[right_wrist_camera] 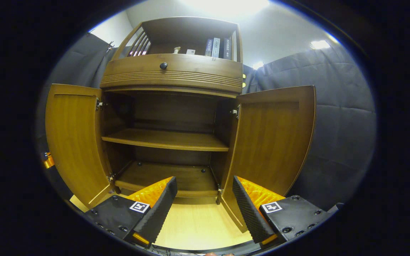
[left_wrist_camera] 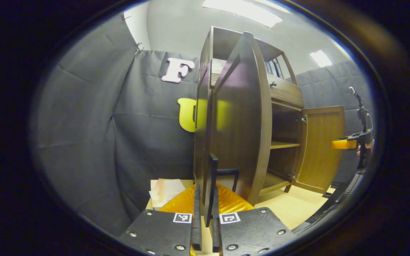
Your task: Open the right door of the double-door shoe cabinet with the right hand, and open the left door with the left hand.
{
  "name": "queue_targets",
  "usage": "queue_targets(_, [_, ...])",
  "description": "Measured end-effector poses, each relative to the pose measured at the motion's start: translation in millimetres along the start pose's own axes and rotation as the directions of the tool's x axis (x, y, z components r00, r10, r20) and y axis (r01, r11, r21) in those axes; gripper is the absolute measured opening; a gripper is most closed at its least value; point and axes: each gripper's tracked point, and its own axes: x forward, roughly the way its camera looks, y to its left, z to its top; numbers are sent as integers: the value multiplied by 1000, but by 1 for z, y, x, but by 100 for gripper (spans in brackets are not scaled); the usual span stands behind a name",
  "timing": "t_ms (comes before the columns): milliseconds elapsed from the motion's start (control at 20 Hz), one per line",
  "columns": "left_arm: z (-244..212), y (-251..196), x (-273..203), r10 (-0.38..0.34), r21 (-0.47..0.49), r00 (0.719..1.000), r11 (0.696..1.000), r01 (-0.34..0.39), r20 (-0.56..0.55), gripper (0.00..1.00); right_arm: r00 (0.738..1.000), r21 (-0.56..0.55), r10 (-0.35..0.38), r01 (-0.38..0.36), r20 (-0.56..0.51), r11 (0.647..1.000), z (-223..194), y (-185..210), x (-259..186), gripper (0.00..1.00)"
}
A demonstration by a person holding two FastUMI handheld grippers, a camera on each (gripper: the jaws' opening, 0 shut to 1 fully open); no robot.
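We see the tall brown wooden shoe cabinet (right_wrist_camera: 171,76) standing on the pale wooden floor (right_wrist_camera: 198,224), both lower doors swung wide. Our left gripper (left_wrist_camera: 205,209) is clamped on the left door's (left_wrist_camera: 240,117) dark handle (left_wrist_camera: 211,185); our right gripper (right_wrist_camera: 202,199) gapes, holding nothing, beside the right door (right_wrist_camera: 272,138).

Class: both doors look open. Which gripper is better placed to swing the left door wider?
Left. The left gripper is shut on the left door's handle; the right gripper hangs open, apart from both doors.
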Motion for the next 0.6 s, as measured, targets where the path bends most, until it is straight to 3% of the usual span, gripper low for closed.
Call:
queue_targets(250, [12,-2,-27,44,11,999,999,-45,6,13,999,56,6,-3,-53,998,-16,13,18,97])
queue_targets(600, [53,-4,-85,198,-58,979,979,-195,57,14,998,54,68,-67,-10,996,-7,25,31,98])
